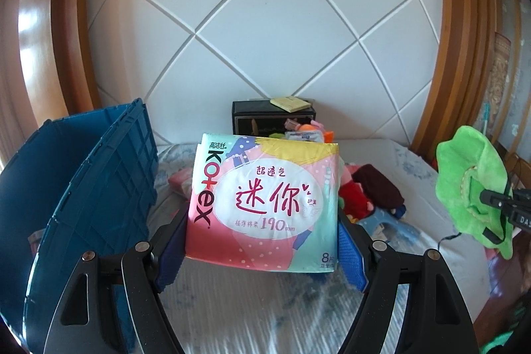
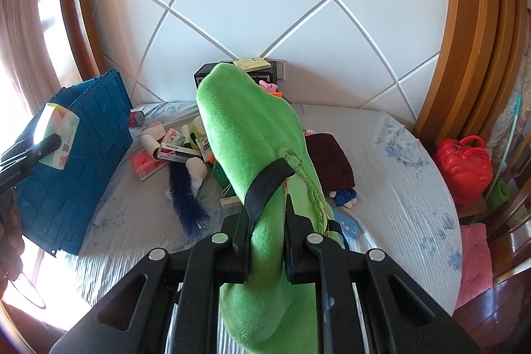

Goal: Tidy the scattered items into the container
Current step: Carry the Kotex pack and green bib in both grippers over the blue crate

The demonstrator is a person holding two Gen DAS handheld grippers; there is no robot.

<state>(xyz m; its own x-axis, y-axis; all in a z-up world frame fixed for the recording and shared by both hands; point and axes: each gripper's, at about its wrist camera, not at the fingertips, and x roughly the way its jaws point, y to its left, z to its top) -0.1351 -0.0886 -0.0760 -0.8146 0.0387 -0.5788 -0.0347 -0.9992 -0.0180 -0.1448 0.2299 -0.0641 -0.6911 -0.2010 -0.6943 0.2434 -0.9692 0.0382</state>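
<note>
Where plush [image 2: 252, 135] blocks — perhaps clutter [image 2: 172, 148].

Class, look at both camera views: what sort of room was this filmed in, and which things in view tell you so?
Most likely a bedroom. The items lie on a mattress under a floral sheet, backed by a padded white headboard in a curved wooden frame. A red bag sits beside the bed.

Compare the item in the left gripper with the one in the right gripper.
The Kotex pad pack is flat, glossy and printed pink and teal; the green plush item is fuzzy and one colour. The left gripper spans the pack wide; the right gripper pinches the plush narrowly. Both are held above the bed.
</note>
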